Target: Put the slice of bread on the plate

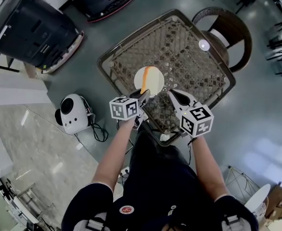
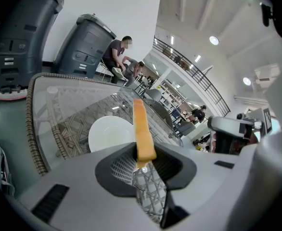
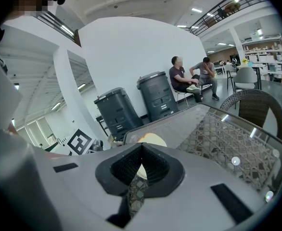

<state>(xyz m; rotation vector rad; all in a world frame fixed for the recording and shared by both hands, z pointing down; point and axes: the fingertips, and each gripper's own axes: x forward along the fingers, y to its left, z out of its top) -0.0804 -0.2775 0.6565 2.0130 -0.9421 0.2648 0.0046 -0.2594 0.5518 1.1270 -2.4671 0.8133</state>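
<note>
A slice of bread (image 2: 142, 129) stands on edge between the jaws of my left gripper (image 2: 140, 153), which is shut on its near end. In the head view the left gripper (image 1: 143, 95) holds the bread (image 1: 150, 77) over the white plate (image 1: 156, 84) on the glass-topped wicker table (image 1: 189, 66). In the left gripper view the plate (image 2: 107, 134) lies just left of and below the slice. My right gripper (image 1: 173, 95) hangs to the right of the plate, jaws together and empty. In its own view the right gripper (image 3: 141, 149) points at the plate (image 3: 153, 139).
A small round white object (image 1: 204, 45) sits on the table's far right. A wicker chair (image 1: 230, 32) stands behind the table. Dark machines (image 1: 30, 30) and a white rounded device (image 1: 73, 112) stand on the floor at left. People sit in the background (image 3: 184, 78).
</note>
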